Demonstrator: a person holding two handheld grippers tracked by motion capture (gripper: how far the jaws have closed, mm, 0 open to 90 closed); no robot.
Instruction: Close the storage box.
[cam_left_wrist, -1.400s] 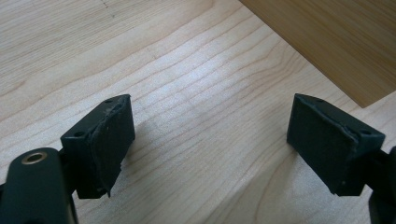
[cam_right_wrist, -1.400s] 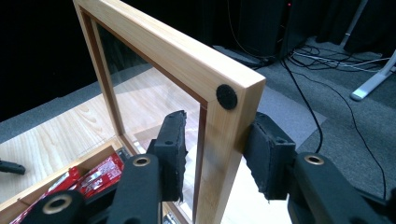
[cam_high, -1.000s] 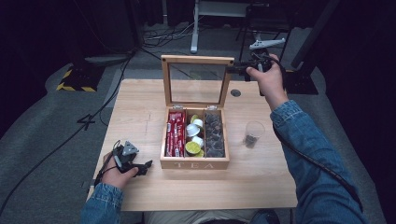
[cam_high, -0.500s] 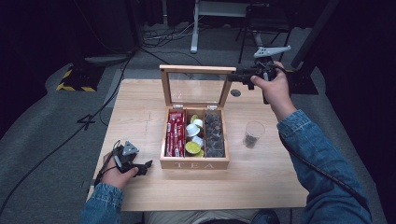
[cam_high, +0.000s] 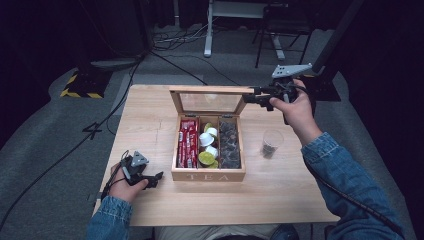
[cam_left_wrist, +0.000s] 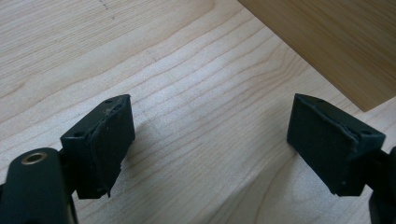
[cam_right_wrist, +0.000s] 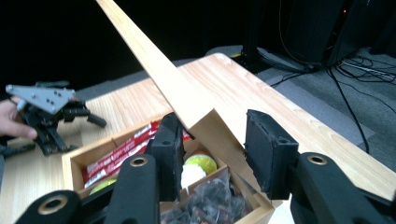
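While the right hand-held gripper (cam_high: 257, 96) has drifted a little further right across the upper frame over the last second, the lid (cam_high: 210, 90) it straddles at one corner has stayed upright, so the box (cam_high: 208, 176) at frame centre looks fully opened; whether the jaws actually pinch the lid edge I cannot tell. Lower left, the left hand-held gripper (cam_high: 155, 177) rests on the tabletop (cam_high: 150, 120) unmoved, jaws spread and empty. Inside the box: red packets (cam_high: 188, 142) left, pods (cam_high: 208, 148) middle, dark loose pieces (cam_high: 229, 145) right. A cup (cam_high: 271, 144) right of the box holds something dark.
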